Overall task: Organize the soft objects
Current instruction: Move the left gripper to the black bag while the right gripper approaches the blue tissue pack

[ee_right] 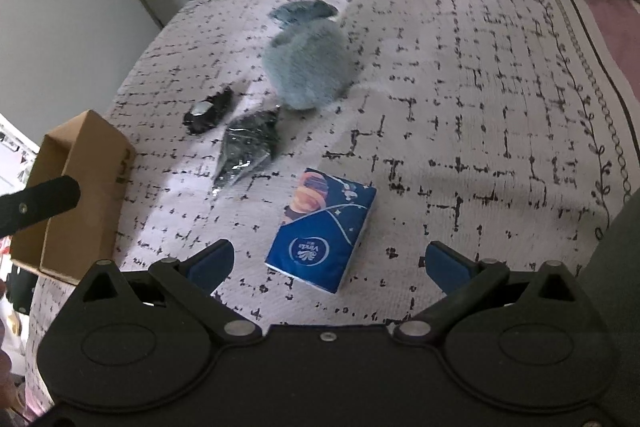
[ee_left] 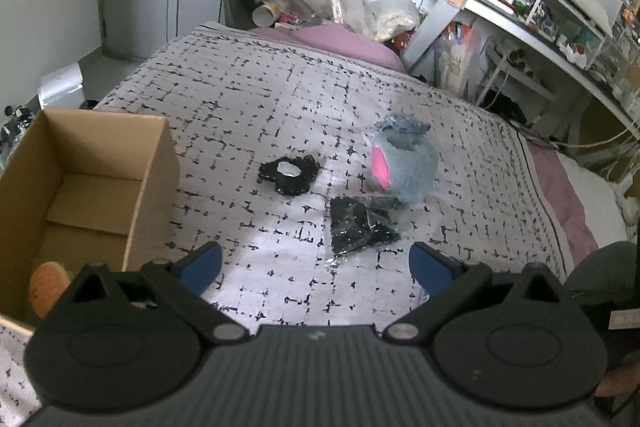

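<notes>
**A:** What is the step in hand here?

**B:** By my reading, picking up the next soft item for the cardboard box [ee_left: 100, 163]. The right gripper [ee_right: 330, 261] hovers with its tongs spread wide and empty, the blue tissue pack [ee_right: 322, 231] lying on the bedspread [ee_right: 460, 107] just ahead of them. The left gripper [ee_left: 316, 265] is likewise spread and empty, near the box.

**A:** How should the grasp go?

**B:** Lower the right gripper so one finger lands on each long side of the pack, then close gently; it will likely squash, so a firm pinch across the narrow width should hold better than a grab at a corner. Carry it over the box wall before letting go.

**A:** And the items themselves?

**B:** The pack is a flat blue rectangle with a white logo and printed artwork. Farther off lie a crinkly clear bag of dark contents [ee_right: 248, 145], a black frilly scrunchie [ee_left: 289, 174] and a grey-blue plush toy [ee_left: 404, 167] with a pink patch. The bag lies just beside the plush. Something orange [ee_left: 46, 287] already sits in the box.
</notes>
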`<state>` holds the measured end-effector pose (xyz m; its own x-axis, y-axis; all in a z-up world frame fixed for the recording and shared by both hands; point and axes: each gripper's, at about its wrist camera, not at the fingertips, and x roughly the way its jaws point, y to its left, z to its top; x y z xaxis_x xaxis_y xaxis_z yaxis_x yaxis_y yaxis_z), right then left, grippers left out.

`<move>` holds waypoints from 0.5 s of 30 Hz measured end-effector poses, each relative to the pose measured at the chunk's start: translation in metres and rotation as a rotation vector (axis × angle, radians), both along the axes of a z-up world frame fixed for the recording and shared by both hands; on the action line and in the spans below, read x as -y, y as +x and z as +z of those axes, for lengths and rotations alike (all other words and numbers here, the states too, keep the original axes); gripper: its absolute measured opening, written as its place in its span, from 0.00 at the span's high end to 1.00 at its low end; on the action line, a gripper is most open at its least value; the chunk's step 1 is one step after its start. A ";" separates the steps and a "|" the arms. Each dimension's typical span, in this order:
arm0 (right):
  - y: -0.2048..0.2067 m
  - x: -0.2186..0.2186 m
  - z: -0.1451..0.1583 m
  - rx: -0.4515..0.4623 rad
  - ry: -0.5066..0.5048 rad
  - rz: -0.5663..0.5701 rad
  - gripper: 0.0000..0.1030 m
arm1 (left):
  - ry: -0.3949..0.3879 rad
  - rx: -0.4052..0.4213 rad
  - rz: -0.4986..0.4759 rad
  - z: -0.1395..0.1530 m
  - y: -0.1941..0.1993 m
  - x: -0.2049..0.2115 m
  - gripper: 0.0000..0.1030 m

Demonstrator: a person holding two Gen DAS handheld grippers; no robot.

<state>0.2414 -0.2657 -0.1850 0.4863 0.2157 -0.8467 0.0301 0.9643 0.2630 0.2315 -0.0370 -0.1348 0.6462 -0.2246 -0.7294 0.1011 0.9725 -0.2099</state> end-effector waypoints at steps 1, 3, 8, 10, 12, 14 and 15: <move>0.001 -0.001 -0.001 -0.004 -0.005 -0.004 0.00 | 0.011 -0.005 -0.003 -0.004 0.003 0.002 0.06; 0.003 -0.003 -0.004 -0.007 -0.016 -0.008 0.00 | 0.009 -0.016 -0.007 -0.010 0.008 0.004 0.07; 0.007 -0.010 -0.010 -0.010 -0.033 -0.008 0.01 | -0.005 -0.055 -0.005 -0.027 0.019 0.006 0.14; 0.008 -0.014 -0.012 -0.009 -0.044 0.000 0.01 | -0.004 -0.066 -0.008 -0.033 0.021 0.009 0.17; 0.009 -0.020 -0.014 0.001 -0.077 0.012 0.01 | -0.013 -0.082 -0.012 -0.039 0.025 0.012 0.19; 0.011 -0.024 -0.016 0.008 -0.096 0.021 0.01 | -0.016 -0.092 -0.017 -0.044 0.027 0.015 0.19; 0.012 -0.026 -0.018 0.006 -0.098 0.020 0.04 | -0.022 -0.092 -0.025 -0.046 0.028 0.017 0.19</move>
<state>0.2533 -0.2401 -0.2033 0.4881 0.1418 -0.8612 0.0088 0.9859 0.1673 0.2597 -0.0541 -0.1808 0.5712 -0.2562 -0.7798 0.1042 0.9650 -0.2406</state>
